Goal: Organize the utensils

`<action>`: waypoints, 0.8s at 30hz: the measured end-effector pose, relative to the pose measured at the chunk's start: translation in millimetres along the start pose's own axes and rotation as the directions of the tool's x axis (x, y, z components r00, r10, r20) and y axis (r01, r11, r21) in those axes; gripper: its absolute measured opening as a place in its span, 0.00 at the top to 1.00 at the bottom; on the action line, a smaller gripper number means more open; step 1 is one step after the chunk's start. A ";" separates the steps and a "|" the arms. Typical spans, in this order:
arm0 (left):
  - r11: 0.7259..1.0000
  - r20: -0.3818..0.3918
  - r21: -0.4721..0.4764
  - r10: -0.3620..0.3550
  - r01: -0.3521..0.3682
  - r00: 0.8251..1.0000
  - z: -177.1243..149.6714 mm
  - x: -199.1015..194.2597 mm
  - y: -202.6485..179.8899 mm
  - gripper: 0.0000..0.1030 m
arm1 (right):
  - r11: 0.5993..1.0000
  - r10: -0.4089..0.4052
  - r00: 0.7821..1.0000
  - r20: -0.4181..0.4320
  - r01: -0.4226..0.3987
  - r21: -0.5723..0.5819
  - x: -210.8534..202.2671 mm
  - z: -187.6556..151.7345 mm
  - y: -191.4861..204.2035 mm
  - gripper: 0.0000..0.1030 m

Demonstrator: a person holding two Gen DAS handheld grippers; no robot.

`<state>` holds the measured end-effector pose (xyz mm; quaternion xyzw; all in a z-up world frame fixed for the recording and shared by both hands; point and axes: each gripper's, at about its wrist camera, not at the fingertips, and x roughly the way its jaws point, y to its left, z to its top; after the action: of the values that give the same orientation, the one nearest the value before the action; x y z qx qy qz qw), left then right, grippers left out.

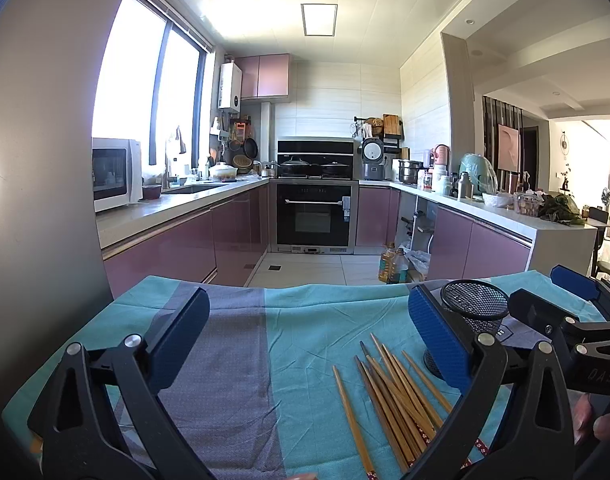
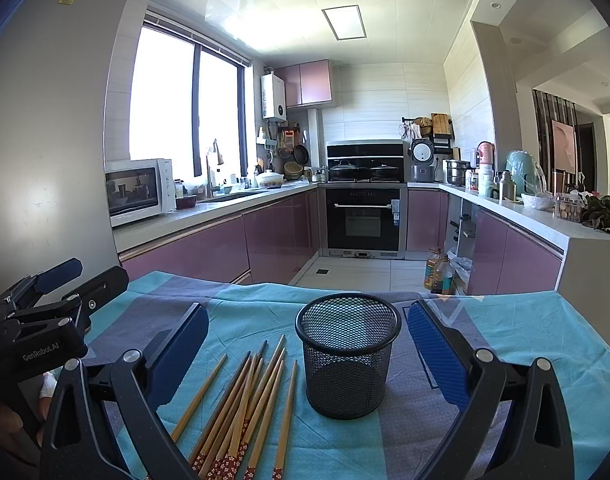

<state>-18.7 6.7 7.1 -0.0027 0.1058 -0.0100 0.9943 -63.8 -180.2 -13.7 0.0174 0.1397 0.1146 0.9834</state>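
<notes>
We hold both grippers over the desk (image 2: 525, 332), which is draped in a teal and grey cloth (image 2: 245, 308), with nothing yet picked up. Our left gripper (image 1: 309, 344) has its jaws spread wide and empty; our right gripper (image 2: 307, 346) is spread the same way, framing the black mesh holder (image 2: 348, 356). That holder stands upright and, as far as we can see, empty, at the centre of the right wrist view. The wooden chopsticks (image 2: 241, 408) lie loosely fanned flat on the cloth at its 8 o'clock, just beside it, tips pointing away from us. We judge this layout keeps the holder's mouth within easy reach for dropping chopsticks in.
</notes>
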 end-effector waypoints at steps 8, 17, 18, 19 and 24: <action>1.000 -0.001 0.000 0.000 0.000 1.000 0.1 0.0 0.1 0.05 | 1.000 -0.002 1.000 0.000 0.002 -0.001 -0.3 -0.9 -0.3 0.06; 1.000 -0.001 0.000 0.001 -0.001 1.000 -0.1 0.2 -0.6 0.04 | 1.000 -0.001 1.000 0.000 0.001 -0.002 0.0 -0.8 0.1 0.06; 1.000 -0.002 0.001 0.002 -0.002 1.000 0.0 0.1 -0.4 0.04 | 1.000 0.000 1.000 0.000 0.000 -0.002 -0.1 -0.8 0.0 0.06; 1.000 -0.004 0.001 0.003 -0.003 1.000 0.0 0.0 -0.1 0.04 | 1.000 -0.001 1.000 0.000 0.001 -0.001 -0.1 -0.9 0.1 0.06; 1.000 -0.003 0.002 0.004 -0.004 1.000 -0.1 0.5 -0.7 0.04 | 1.000 -0.002 1.000 0.002 0.002 -0.001 -0.1 -0.8 0.7 0.06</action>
<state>-18.3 6.0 6.9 -0.0017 0.1073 -0.0083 0.9942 -64.3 -179.6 -14.4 0.0167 0.1388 0.1139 0.9836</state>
